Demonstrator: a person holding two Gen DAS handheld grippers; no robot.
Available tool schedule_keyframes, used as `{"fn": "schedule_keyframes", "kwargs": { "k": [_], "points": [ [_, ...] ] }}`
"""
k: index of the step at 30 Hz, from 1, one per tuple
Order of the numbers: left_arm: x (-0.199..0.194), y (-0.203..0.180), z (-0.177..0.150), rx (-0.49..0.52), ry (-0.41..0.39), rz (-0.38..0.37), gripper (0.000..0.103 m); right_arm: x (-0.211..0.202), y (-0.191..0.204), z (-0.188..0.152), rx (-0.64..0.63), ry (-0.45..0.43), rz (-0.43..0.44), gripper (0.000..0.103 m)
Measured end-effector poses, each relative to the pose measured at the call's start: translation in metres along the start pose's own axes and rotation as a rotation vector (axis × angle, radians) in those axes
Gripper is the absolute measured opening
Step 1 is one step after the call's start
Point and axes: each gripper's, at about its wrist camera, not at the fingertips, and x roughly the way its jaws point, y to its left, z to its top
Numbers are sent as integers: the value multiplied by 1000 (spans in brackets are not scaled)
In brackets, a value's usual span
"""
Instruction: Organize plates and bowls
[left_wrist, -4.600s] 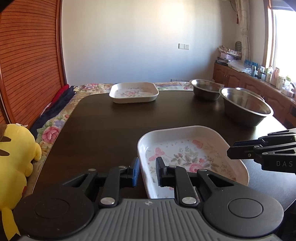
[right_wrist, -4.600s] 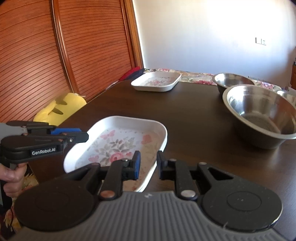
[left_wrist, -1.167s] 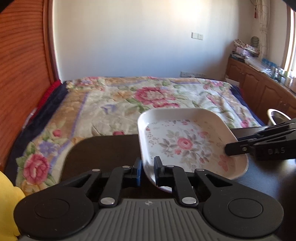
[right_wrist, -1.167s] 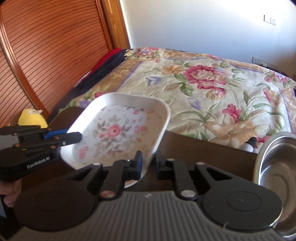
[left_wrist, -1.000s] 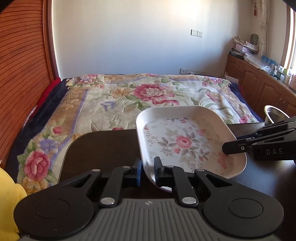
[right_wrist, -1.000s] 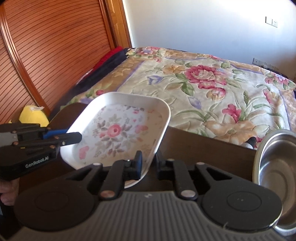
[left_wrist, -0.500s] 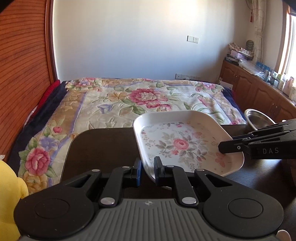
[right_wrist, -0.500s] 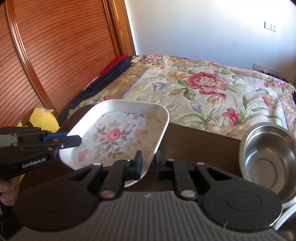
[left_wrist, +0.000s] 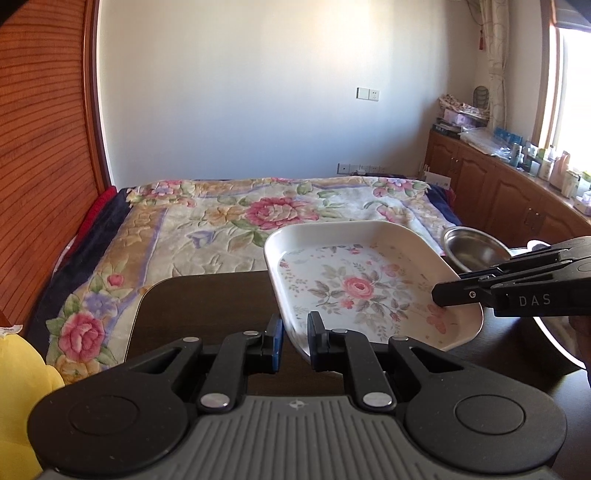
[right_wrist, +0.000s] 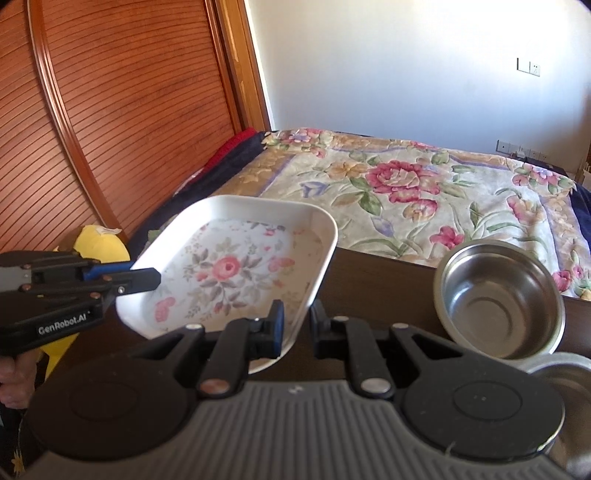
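The left claw (left_wrist: 294, 339) pinches the near-left rim of a white rectangular melamine plate with a printed pink rose and leaf pattern (left_wrist: 364, 288), its two black fingers closed on either side of the edge. The right claw (right_wrist: 294, 326) pinches the same plate at its opposite corner, one finger over the rim and the other outside it. In the left wrist view the right claw reaches in from the right side and meets the plate's right rim. The plate is tilted, with its near corner toward the dark brown wooden tabletop (left_wrist: 207, 306); whether that corner touches the wood cannot be told. The plate holds nothing but its printed pattern.

To the right of the plate, on the tabletop, stands a small round stainless steel bowl (right_wrist: 500, 297), upright and empty. Just in front of it, at the lower right edge of the right wrist view, shows the rim of a second stainless steel bowl (right_wrist: 561, 373); its inside is mostly out of view.

A yellow plush toy (left_wrist: 22, 402) sits off the tabletop's left edge. Beyond the tabletop's far edge lies a bed with a floral quilt in cream, pink and green (left_wrist: 258, 218), and behind it a white wall.
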Motion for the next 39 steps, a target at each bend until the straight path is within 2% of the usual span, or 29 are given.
{"fn": "schedule_keyframes", "kwargs": {
  "k": [16,39],
  "points": [
    [-47,-32,-17,39,-36,0,16,-44,-6,-23,-1,-44,12,16],
    [-95,-68,-84,34,-9,-45,16,-90,-1,-93,28,-60,2,16]
  ]
}}
